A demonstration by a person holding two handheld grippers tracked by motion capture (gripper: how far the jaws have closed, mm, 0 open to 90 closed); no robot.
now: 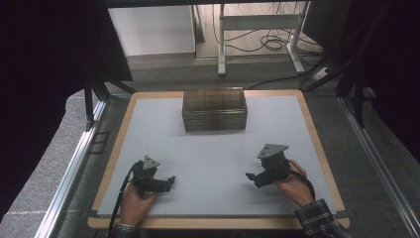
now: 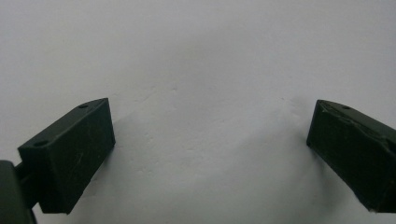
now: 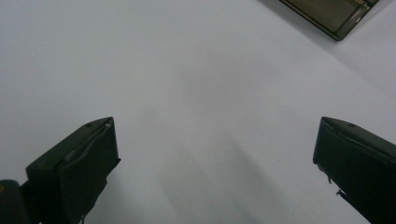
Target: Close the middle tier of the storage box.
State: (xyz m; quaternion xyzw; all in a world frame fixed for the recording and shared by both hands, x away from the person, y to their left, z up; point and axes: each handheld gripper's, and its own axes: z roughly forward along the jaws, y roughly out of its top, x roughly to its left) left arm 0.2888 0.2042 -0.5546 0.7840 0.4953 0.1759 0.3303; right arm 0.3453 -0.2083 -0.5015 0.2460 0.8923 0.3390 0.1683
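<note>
- Lower left of the high view, the left hand-held gripper [image 1: 171, 181] rested on the white worktop [image 1: 213, 148], jaws spread, empty.
- Lower right, the right hand-held gripper [image 1: 250, 177] likewise gaped empty.
- Upper centre, well apart, stood a clear brownish box [image 1: 214, 109].

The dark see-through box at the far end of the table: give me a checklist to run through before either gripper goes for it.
1. Left gripper jaws wide open, nothing between them: ok.
2. Right gripper jaws wide open, nothing between them: ok.
3. Dark translucent rectangular box upright on the white table mat: ok.
4. Mat between grippers and box free of obstacles: ok.
5. Box contents: cannot tell.
6. Box lid or opening: cannot tell.
</note>
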